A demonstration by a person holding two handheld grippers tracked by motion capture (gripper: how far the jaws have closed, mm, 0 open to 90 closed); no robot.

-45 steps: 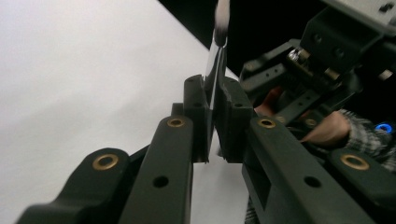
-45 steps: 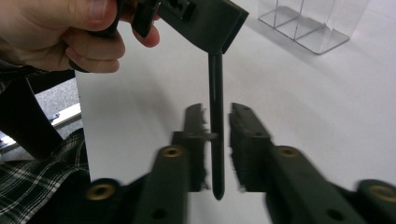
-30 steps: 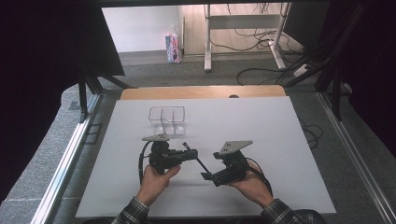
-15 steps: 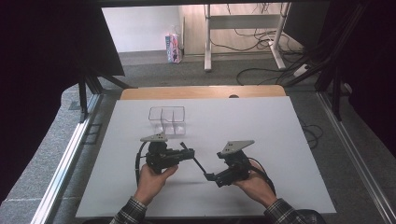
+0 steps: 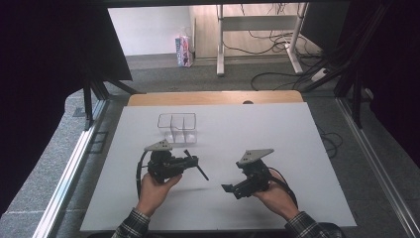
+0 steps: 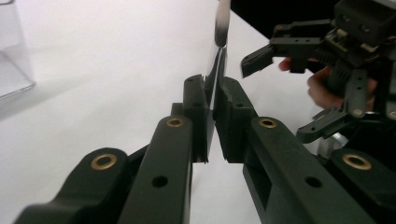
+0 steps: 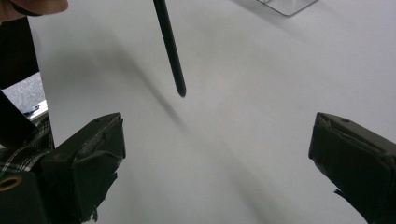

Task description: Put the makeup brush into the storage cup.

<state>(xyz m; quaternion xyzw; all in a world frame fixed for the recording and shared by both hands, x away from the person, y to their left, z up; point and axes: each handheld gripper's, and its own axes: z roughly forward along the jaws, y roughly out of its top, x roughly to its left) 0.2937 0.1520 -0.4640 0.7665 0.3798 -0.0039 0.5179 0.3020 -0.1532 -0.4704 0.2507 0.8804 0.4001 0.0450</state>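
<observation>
A thin black rod (image 5: 196,166) slants above the white table (image 5: 277,139), and my left gripper (image 5: 192,161) is shut on its upper part. In the left gripper view the pads pinch the rod (image 6: 219,60) at my left gripper (image 6: 215,88). To its right, my right gripper (image 5: 229,189) stands open, a little off the rod's lower end. Its jaws have just been opening, with nothing between them. In the right gripper view the rod's tip (image 7: 180,88) hangs ahead of my right gripper (image 7: 219,135).
A clear plastic box with compartments (image 5: 177,128) stands behind the left gripper, also seen as the box (image 6: 14,56) and the box (image 7: 285,5). A wooden strip (image 5: 213,97) edges the table's far side. Metal rails run along both sides. A carton (image 5: 184,50) and cables lie on the floor beyond.
The right gripper's jaws have spread wider and the rod's lower end now hangs free of them. Both hands have stayed nearly in place, and the left keeps its hold.
</observation>
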